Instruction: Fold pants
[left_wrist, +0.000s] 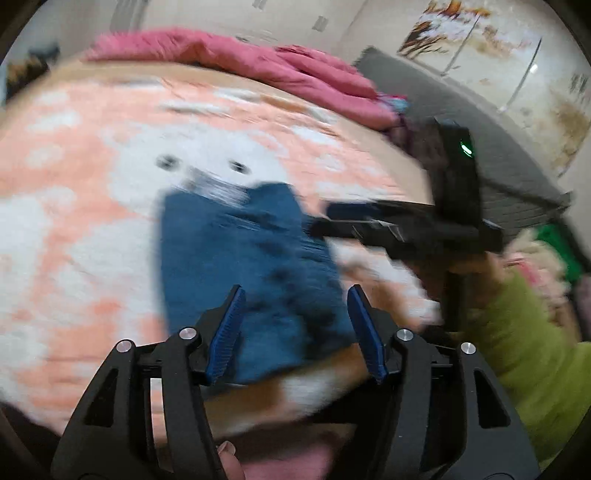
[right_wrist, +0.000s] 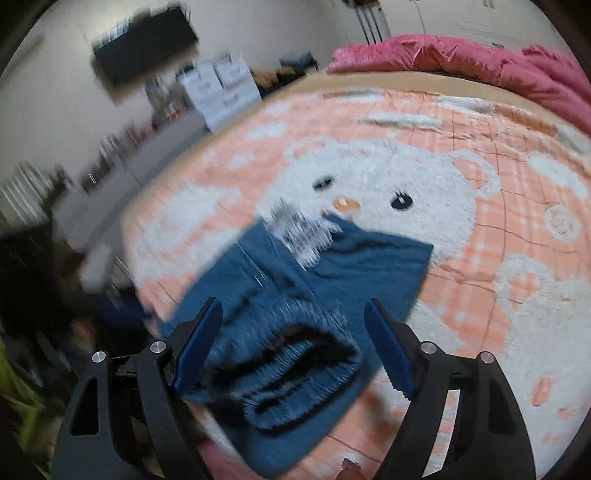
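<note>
Blue denim pants (left_wrist: 251, 258) lie folded on a peach bedspread (left_wrist: 74, 221) printed with a white bear face. Their frayed white hem (right_wrist: 299, 236) points to the far side, and a rolled opening of the pants (right_wrist: 295, 354) bulges near the camera. My left gripper (left_wrist: 297, 291) hovers open over the near end of the pants; its blue pads (left_wrist: 229, 332) stand apart from the cloth. My right gripper (right_wrist: 293, 302) is open wide above the rolled end. In the left wrist view, the right gripper (left_wrist: 328, 218) reaches in from the right, held by a hand in a green sleeve (left_wrist: 535, 350).
A pink duvet (left_wrist: 258, 55) is bunched along the far edge of the bed. A grey headboard (left_wrist: 498, 147) and a heap of clothes (left_wrist: 546, 251) are at the right. A wall-mounted black screen (right_wrist: 144, 44) and white boxes (right_wrist: 221, 92) stand beyond the bed's left side.
</note>
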